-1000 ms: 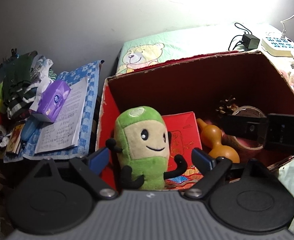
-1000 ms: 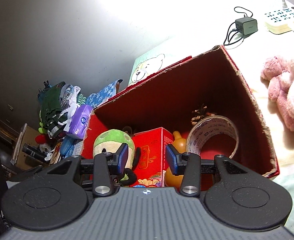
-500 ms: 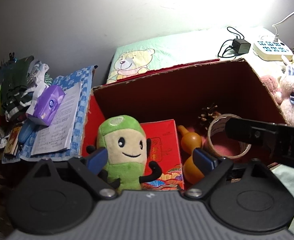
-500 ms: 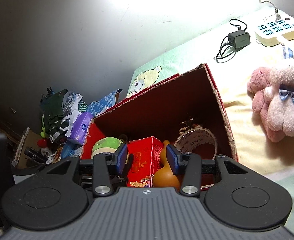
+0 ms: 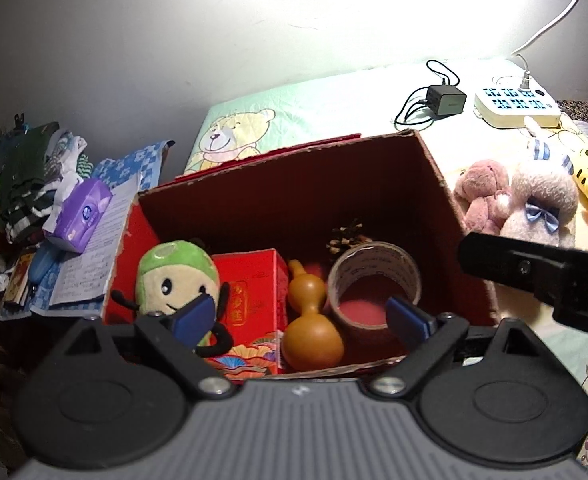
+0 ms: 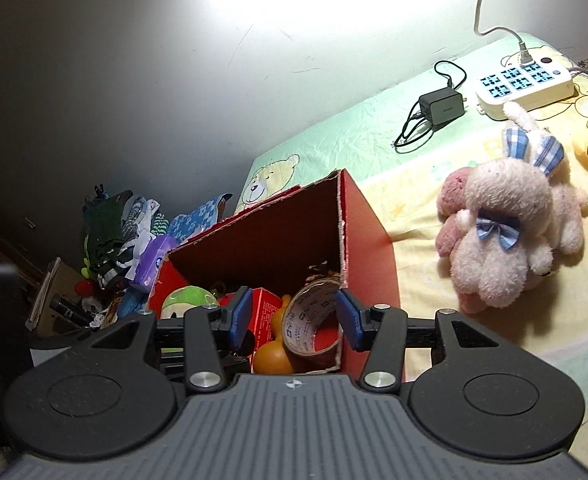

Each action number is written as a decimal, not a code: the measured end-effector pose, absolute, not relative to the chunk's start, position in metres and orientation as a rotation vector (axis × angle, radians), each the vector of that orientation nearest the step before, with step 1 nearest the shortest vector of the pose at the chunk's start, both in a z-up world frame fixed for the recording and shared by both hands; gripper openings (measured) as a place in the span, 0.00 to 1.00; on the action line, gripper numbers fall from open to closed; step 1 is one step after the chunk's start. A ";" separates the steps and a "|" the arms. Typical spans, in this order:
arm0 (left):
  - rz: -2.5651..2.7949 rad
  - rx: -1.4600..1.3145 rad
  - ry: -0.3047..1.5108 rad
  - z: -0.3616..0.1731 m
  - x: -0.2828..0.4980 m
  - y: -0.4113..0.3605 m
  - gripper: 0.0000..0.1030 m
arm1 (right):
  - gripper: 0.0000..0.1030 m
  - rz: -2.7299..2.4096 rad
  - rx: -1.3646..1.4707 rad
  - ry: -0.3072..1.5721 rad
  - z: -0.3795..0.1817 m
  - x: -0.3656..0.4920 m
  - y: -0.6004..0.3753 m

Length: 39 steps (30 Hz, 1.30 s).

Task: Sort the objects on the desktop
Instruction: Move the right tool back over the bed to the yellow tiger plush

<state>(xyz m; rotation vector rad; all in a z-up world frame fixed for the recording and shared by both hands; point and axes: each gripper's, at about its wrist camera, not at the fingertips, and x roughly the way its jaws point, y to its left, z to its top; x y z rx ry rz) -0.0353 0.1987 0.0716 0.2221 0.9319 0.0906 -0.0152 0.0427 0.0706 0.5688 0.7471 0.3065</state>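
Both of my grippers have pulled back and up from the cardboard box [image 5: 434, 168] since a second ago, so more of the bedsheet shows now. My left gripper [image 5: 302, 316] sits with its blue pads spread wide and nothing between them, low in the frame over the box's near edge. Inside the box, from left to right across the centre of the left view, I see the green plush [image 5: 176, 276], the red carton [image 5: 254, 300], the gourd [image 5: 312, 326] and the tape roll [image 5: 374, 276], with a pine cone [image 5: 348, 236] behind. My right gripper [image 6: 294, 318] is also open and empty, low centre, over the box's right wall. At right of that view lies the pink rabbit plush [image 6: 506, 236], well apart from the box.
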 end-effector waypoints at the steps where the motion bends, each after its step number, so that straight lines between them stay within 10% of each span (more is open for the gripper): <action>1: 0.089 0.224 0.931 0.072 -0.036 0.191 0.91 | 0.49 0.304 0.571 0.747 0.071 -0.017 0.037; 39: -0.122 0.267 1.026 0.043 -0.016 -0.011 0.91 | 0.50 0.128 0.671 0.778 0.033 -0.045 -0.164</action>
